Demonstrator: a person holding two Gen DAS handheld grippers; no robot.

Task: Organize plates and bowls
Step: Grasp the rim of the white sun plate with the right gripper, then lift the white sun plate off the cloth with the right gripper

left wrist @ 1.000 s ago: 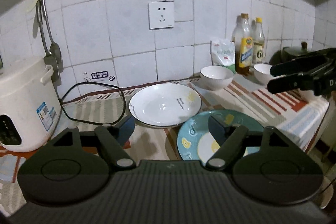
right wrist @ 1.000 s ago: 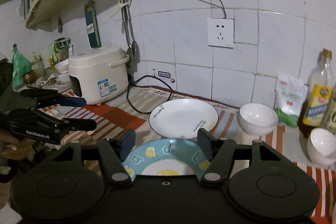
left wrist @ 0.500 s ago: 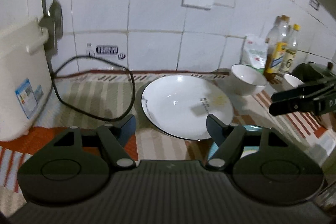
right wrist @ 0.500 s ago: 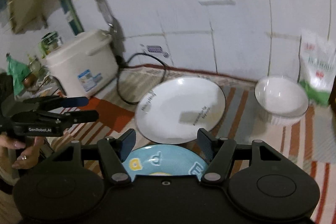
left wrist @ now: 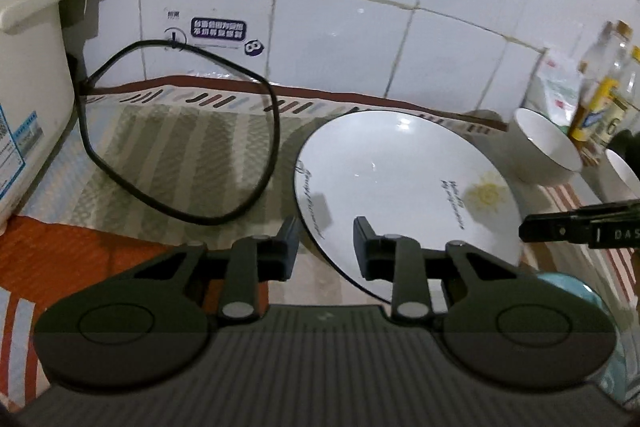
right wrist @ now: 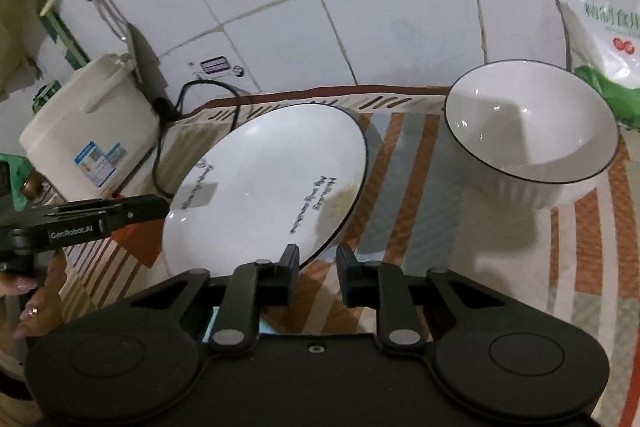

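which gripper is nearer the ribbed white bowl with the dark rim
Right. The right gripper sits at the white plate's bowl-side rim; the left gripper straddles its far edge from the bowl.

Left gripper [left wrist: 325, 243] low over the near-left rim of the white plate [left wrist: 404, 187], fingers [left wrist: 289, 241] apart.

One finger outside the rim, the other above the plate. Black cord [left wrist: 180, 143] looped on the striped table [left wrist: 180, 131] beside the rice cooker [left wrist: 28, 67]. White bowl [left wrist: 544, 151] behind the plate; right gripper [left wrist: 580, 227] entering from the right edge; blue plate [left wrist: 576, 287] partly hidden below it.
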